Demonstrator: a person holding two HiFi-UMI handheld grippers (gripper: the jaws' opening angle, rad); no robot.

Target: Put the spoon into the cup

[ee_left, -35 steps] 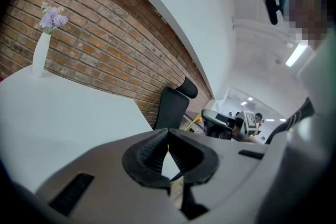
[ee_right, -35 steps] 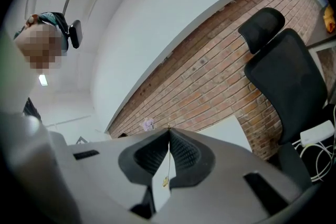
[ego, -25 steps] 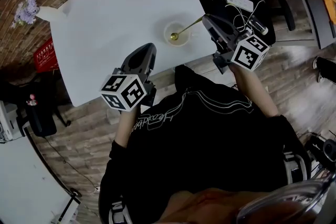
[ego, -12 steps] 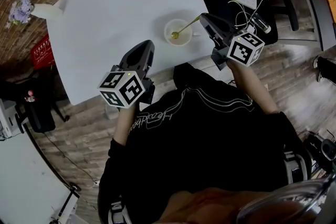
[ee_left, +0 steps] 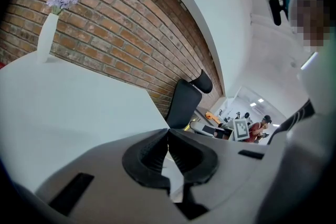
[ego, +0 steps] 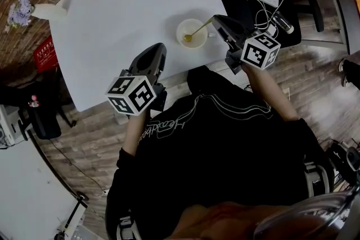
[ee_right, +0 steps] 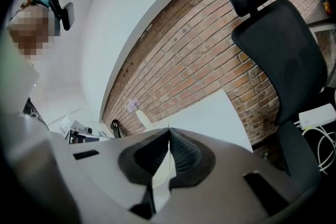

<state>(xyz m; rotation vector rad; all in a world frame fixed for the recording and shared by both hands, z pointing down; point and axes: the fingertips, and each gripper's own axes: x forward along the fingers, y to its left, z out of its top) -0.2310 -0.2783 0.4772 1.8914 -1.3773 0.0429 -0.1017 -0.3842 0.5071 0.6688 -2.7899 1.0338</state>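
Spoon (ego: pixel 199 30) is pinched at its handle tip by right gripper (ego: pixel 216 19), apparently for placing | bowl end already lies inside cup (ego: pixel 179 36) on table (ego: pixel 129 14) | left gripper (ego: pixel 158 50) is held aside, jaws pressed together, empty.

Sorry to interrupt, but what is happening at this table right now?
A person holds a gripper in each hand over the white table. The right gripper appears shut on the handle end of the spoon, whose bowl already rests inside the cup near the table's edge. The left gripper is shut and empty, held off to the side, apart from the cup.
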